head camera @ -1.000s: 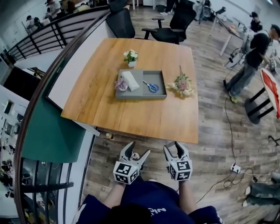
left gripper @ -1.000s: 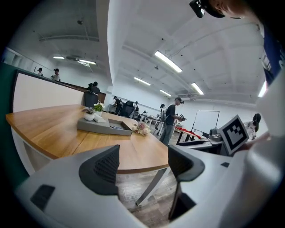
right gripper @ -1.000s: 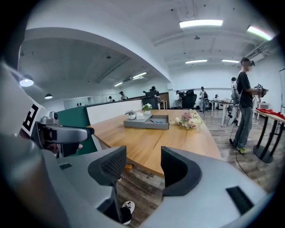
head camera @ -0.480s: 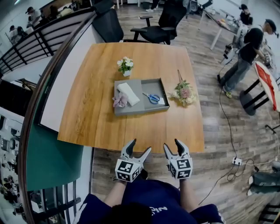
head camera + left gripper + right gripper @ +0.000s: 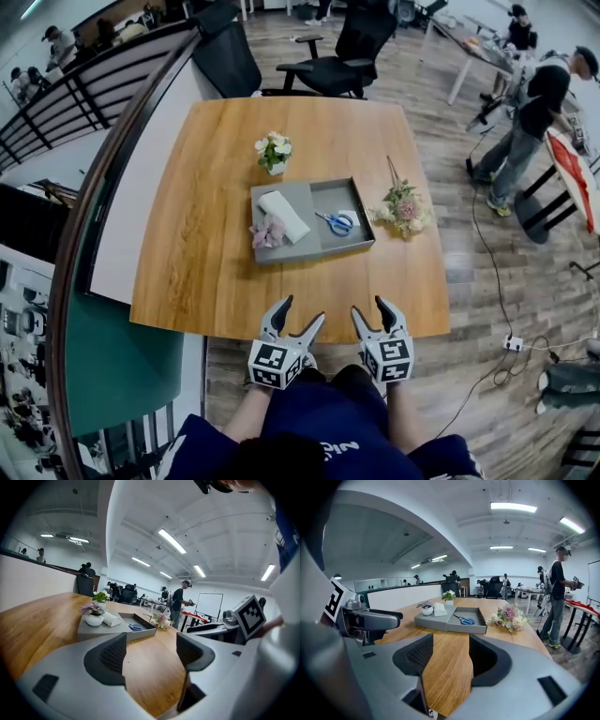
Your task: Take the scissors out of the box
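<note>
- The left gripper (image 5: pixel 301 312) and right gripper (image 5: pixel 369 307) are held side by side at the near edge of the smooth wooden table (image 5: pixel 206 272), ridged jaws spread (both empty).
- Farther off, blue-handled scissors (image 5: pixel 337 222) are seen lying in the right compartment of the flat grey box (image 5: pixel 325 247).

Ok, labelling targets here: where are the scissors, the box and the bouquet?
scissors (image 5: pixel 337 222), head view, by the blue handles
box (image 5: pixel 345 250), head view, front wall
bouquet (image 5: pixel 403 208), head view, pink bloom

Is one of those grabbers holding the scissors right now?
No: the scissors lie in the grey box, while the left gripper and right gripper hang open and empty near the table's front edge.
</note>
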Demonstrator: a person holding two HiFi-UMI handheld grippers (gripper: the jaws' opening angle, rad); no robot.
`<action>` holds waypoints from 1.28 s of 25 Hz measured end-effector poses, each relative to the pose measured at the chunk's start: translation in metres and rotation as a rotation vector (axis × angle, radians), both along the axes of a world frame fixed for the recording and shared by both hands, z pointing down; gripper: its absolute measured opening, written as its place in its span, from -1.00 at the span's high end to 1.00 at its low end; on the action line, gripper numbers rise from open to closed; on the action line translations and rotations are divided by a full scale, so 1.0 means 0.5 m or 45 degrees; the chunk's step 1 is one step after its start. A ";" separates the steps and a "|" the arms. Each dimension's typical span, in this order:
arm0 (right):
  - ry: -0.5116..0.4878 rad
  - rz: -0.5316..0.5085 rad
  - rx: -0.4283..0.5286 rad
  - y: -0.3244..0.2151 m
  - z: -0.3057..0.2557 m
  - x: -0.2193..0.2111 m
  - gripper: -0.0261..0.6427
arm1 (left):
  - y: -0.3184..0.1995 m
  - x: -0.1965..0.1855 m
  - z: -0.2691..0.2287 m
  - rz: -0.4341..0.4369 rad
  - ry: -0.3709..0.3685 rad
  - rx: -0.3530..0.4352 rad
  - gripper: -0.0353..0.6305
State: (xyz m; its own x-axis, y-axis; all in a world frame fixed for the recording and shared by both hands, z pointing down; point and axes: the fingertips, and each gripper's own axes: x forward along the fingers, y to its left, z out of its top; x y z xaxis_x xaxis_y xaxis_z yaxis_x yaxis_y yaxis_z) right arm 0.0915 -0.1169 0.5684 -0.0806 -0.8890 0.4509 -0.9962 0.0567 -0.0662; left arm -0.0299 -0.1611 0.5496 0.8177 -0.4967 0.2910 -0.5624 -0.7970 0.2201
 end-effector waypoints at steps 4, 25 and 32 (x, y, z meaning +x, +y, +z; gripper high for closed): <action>0.001 -0.010 -0.002 -0.019 -0.004 0.001 0.18 | -0.016 0.000 -0.004 -0.012 0.001 0.001 -0.10; 0.035 -0.248 0.037 -0.213 -0.056 0.086 0.27 | -0.103 0.029 -0.012 -0.260 -0.022 -0.012 -0.10; 0.127 -0.416 0.021 -0.320 -0.081 0.094 0.36 | -0.130 0.023 -0.016 -0.352 -0.014 -0.012 -0.09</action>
State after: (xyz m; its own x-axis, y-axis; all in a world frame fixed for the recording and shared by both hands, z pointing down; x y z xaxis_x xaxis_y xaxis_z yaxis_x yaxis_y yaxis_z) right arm 0.1386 -0.2769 0.5279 -0.3188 -0.8308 0.4563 -0.9266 0.3744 0.0342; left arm -0.0185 -0.2262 0.5418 0.6482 -0.6977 0.3051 -0.7608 -0.6109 0.2192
